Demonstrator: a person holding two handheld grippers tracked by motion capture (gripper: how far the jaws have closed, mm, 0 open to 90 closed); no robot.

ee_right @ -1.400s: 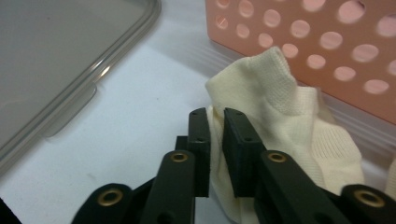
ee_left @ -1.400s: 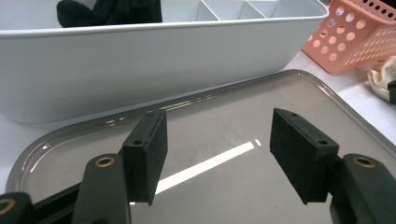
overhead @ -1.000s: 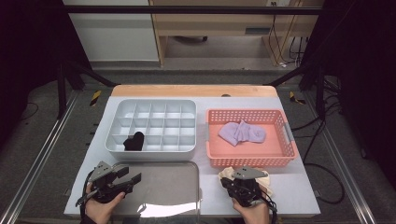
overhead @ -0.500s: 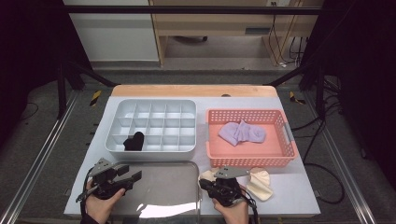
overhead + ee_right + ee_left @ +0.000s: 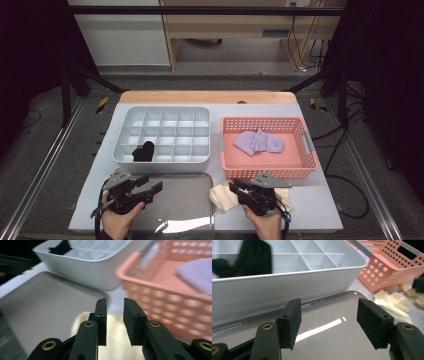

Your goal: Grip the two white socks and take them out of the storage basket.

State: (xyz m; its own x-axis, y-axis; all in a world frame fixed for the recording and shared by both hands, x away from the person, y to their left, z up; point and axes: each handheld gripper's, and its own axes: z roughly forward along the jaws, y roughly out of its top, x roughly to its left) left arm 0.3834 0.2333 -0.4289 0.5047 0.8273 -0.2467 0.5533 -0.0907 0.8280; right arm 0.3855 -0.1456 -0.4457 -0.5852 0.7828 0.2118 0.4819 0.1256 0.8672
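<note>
A cream cloth (image 5: pixel 222 196) lies crumpled on the table just right of the shiny metal tray (image 5: pixel 180 200). My right gripper (image 5: pixel 236 189) hovers over it. Its jaws have just been opening and stand a little apart, with nothing pinched between them; in the right gripper view (image 5: pixel 115 302) the cream cloth (image 5: pixel 81 318) lies below the pads. My left gripper (image 5: pixel 150 186) is held over the tray's left part, wide open and empty, as the left gripper view (image 5: pixel 329 307) confirms. The cream cloth (image 5: pixel 392 302) lies past the tray (image 5: pixel 332 315) there.
A grey divided organiser (image 5: pixel 162 162) stands behind the tray with a black sock (image 5: pixel 144 151) in a front-left cell. To its right a pink basket (image 5: pixel 270 172) holds a lilac cloth (image 5: pixel 259 142). The table's front edge is close to both hands.
The right gripper swung left and back again, and its jaws parted. The cream cloth now lies spread at its left by the tray's edge. The left gripper rose slightly and shifted right.
</note>
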